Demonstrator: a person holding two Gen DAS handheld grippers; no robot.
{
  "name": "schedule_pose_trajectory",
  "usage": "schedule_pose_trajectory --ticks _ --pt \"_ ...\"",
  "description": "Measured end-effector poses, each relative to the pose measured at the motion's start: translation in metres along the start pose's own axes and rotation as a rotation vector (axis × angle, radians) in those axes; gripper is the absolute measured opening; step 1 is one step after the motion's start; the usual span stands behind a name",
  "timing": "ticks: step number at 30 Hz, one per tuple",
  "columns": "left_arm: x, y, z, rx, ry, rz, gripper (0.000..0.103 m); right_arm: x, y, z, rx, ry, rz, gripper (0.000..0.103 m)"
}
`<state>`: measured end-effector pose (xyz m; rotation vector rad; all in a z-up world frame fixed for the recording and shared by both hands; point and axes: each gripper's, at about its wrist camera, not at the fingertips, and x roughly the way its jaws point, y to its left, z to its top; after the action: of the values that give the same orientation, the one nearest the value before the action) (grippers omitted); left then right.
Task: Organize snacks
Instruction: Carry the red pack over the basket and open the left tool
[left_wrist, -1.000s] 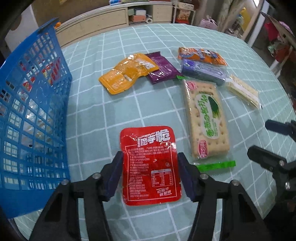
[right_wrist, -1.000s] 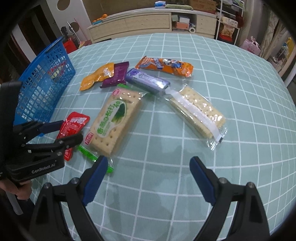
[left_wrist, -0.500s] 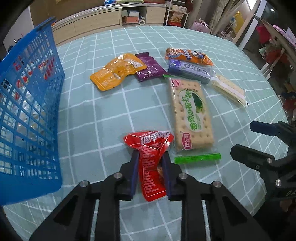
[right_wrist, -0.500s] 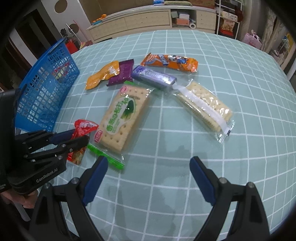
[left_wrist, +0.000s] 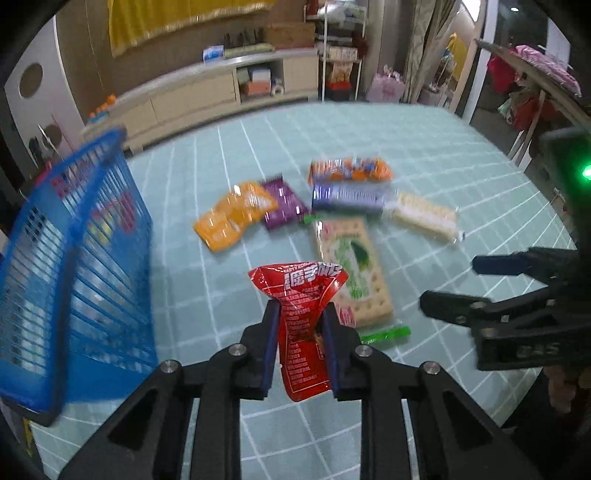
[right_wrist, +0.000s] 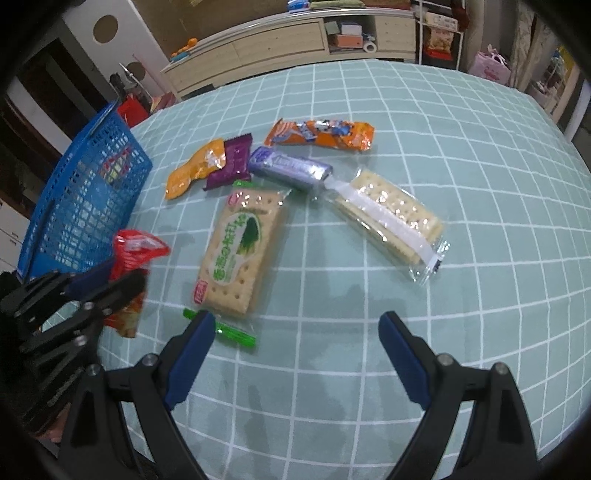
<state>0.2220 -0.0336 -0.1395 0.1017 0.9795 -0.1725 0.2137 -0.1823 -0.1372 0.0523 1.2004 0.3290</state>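
The left gripper (left_wrist: 300, 325) is pinched tight on the red snack packet (left_wrist: 303, 325), crumpling its middle, and the packet hangs clear of the checked tablecloth (left_wrist: 424, 147). I'd say carry it level over the rim of the blue basket (left_wrist: 74, 258) to its left and let go only once it is well inside. The right gripper (right_wrist: 295, 354) hovers with jaws wide and nothing in them, just short of the green-labelled cracker pack (right_wrist: 240, 251), with five more snacks lying beyond.
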Motion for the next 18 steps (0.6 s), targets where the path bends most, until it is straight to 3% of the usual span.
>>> schedule_pose_trajectory --ticks 9,11,18 --pt "-0.078 0.037 0.027 -0.052 -0.171 -0.007 0.02 0.013 0.025 0.021 -0.025 0.018 0.012 0.092" --pt "-0.092 0.051 0.031 -0.074 -0.197 0.005 0.021 0.019 0.032 0.027 -0.021 0.025 -0.019 0.092" --pt "-0.105 0.113 0.04 -0.128 -0.196 0.1 0.021 0.043 0.041 0.039 0.045 0.069 0.0 0.092"
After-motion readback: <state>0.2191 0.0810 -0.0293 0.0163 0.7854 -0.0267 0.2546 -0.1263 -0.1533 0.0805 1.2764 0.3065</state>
